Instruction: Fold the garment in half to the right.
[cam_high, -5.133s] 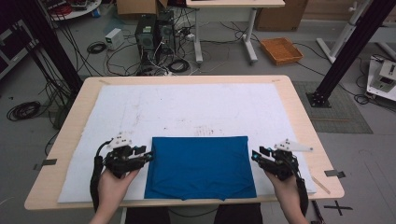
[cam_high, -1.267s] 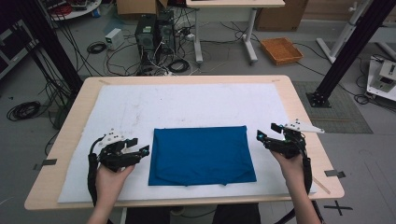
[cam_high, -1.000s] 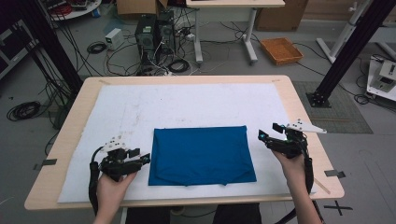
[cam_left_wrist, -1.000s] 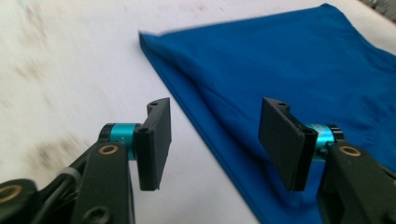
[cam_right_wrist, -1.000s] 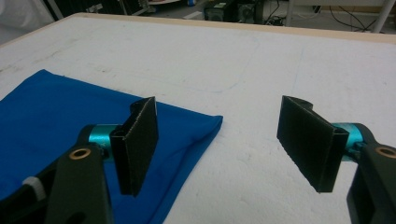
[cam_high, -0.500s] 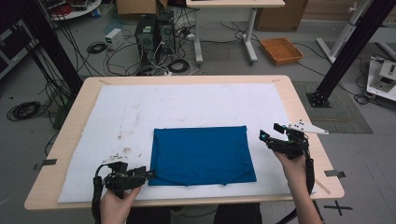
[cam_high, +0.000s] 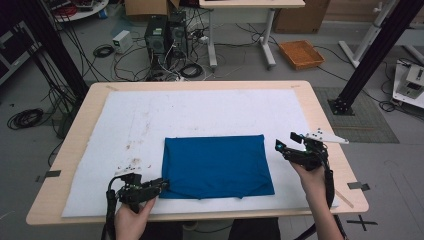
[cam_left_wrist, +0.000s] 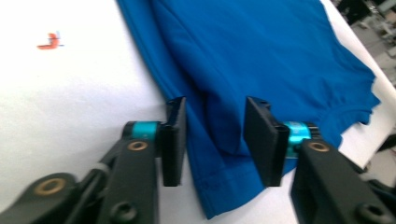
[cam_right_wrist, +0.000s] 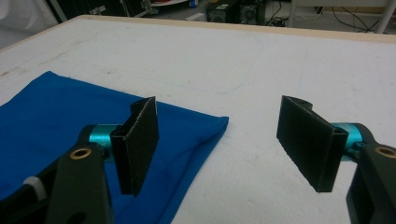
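Observation:
A folded blue cloth (cam_high: 215, 165) lies flat on the white mat (cam_high: 200, 115), toward the near side. My left gripper (cam_high: 162, 184) is at the cloth's near-left corner. In the left gripper view its jaws stand open astride that corner's edge (cam_left_wrist: 215, 140), with blue cloth (cam_left_wrist: 261, 56) between and beyond them. My right gripper (cam_high: 285, 145) hovers just right of the cloth's far-right corner, jaws wide open on nothing. In the right gripper view the gripper (cam_right_wrist: 224, 144) is over bare mat, and the cloth (cam_right_wrist: 56, 116) lies to its left with the corner between the jaws.
The mat covers a wooden table (cam_high: 325, 125) with edges close on all sides. Small dark stains (cam_high: 132, 162) mark the mat left of the cloth. Beyond the table are computers and cables (cam_high: 165, 40), an orange tray (cam_high: 301, 53) and a black post (cam_high: 370, 55).
My left gripper has moved toward the near edge and right, reaching the cloth's near-left corner. My right gripper has barely shifted. The cloth lies as it did a second ago.

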